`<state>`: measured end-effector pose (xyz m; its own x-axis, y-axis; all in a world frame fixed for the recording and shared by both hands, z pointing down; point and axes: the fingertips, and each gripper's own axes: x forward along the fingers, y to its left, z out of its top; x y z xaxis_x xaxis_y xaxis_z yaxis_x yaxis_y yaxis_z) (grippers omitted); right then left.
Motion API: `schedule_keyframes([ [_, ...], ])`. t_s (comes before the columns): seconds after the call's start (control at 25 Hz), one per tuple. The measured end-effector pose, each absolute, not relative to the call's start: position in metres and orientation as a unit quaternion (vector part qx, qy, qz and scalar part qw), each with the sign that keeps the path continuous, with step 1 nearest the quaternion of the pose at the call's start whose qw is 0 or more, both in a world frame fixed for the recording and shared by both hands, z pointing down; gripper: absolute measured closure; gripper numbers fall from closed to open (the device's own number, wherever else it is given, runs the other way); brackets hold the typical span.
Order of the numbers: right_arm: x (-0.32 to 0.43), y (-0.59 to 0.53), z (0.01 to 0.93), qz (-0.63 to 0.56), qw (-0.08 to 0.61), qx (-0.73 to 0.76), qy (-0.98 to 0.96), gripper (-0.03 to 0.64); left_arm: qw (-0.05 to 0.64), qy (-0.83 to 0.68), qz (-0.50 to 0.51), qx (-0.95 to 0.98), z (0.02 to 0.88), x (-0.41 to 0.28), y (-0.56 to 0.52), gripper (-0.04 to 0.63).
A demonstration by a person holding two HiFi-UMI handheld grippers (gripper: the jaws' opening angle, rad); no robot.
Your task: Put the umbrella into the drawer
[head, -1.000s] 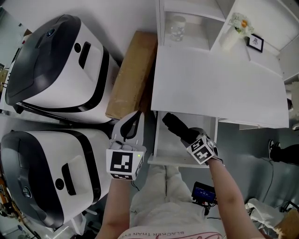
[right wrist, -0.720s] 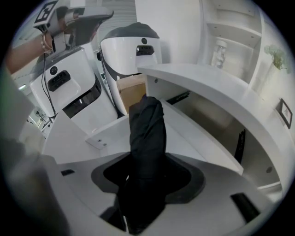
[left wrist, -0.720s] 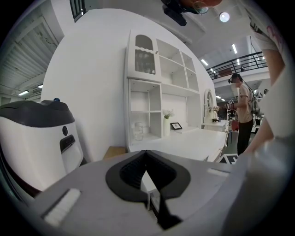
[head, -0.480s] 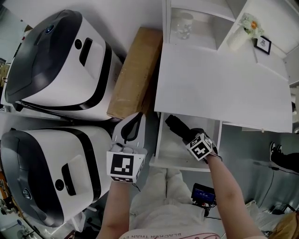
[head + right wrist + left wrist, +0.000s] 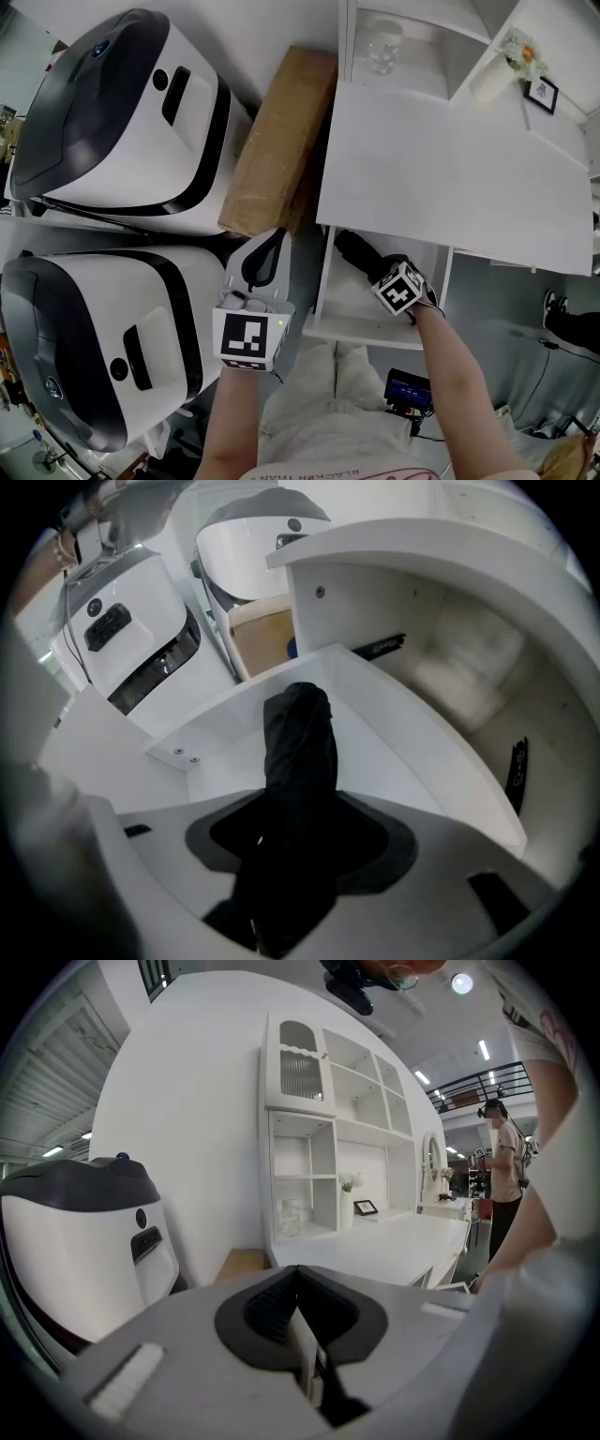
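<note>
The drawer (image 5: 349,305) vanishes at twelve o'clock under the desktop (image 5: 450,169). At three o'clock, a person's leg (image 5: 577,333) is cropped.

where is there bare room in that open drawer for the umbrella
The drawer floor is bare on both sides of the umbrella, between its side walls. The desk top is free too. Crowded: the glass and vase at the back.

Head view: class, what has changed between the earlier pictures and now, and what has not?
The right gripper, still shut on the umbrella, has sunk deeper into the open drawer. Nothing was let go. The left gripper stayed shut and empty beside it.
</note>
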<state>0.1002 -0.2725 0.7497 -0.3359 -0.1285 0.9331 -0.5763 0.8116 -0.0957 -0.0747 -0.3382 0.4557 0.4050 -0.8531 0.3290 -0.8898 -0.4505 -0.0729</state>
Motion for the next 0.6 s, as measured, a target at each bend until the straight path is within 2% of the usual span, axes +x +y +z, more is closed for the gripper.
schedule_keyframes([
  [0.6,0.102,-0.271,0.778,0.232,0.564,0.228,-0.759,0.383,0.072,-0.52,0.169,0.834,0.465,-0.072,-0.339,0.586],
])
